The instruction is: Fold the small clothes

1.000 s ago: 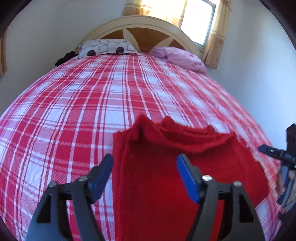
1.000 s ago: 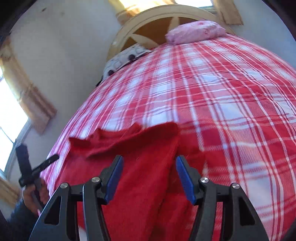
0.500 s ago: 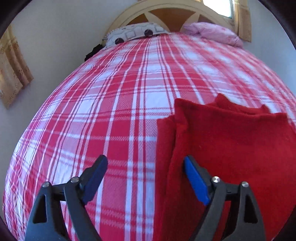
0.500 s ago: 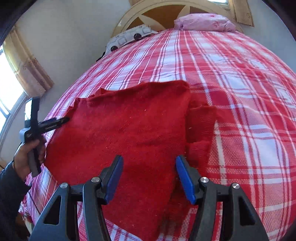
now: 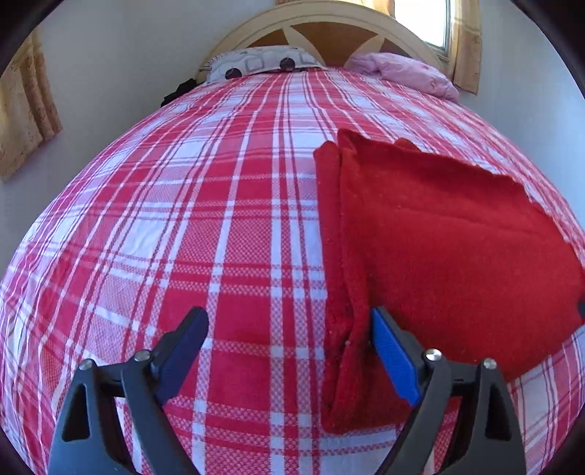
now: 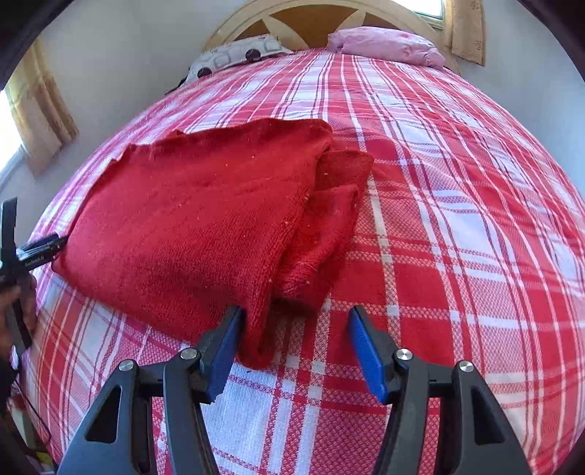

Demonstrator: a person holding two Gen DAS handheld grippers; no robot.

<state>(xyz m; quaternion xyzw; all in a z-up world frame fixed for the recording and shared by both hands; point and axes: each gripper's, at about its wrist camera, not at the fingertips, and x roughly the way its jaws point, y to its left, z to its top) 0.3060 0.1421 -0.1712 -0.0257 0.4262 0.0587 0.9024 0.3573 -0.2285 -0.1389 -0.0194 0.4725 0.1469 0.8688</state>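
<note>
A red knitted garment (image 5: 438,237) lies folded on the red and white plaid bed sheet (image 5: 219,219). My left gripper (image 5: 289,350) hovers low over the garment's left folded edge. Its jaws are opening, and that edge lies between them beside the right finger (image 5: 395,354), not pinched. In the right wrist view the garment (image 6: 190,219) spreads to the left. My right gripper (image 6: 296,350) stands open at the garment's near right corner, which lies just inside the left finger (image 6: 223,347). The left gripper (image 6: 33,252) also shows at the garment's far left edge, in a hand.
A grey patterned pillow (image 5: 256,65) and a pink pillow (image 5: 402,71) lie at the wooden headboard (image 5: 329,25). Curtains (image 5: 25,117) hang on the left wall. The bed's near left edge drops off beside the hand (image 6: 14,303). Plaid sheet stretches left and right of the garment.
Both grippers have moved outward and lower, to the garment's left and right edges. The left jaws have spread wider. The garment, bunched a second ago, now lies flat and folded.
</note>
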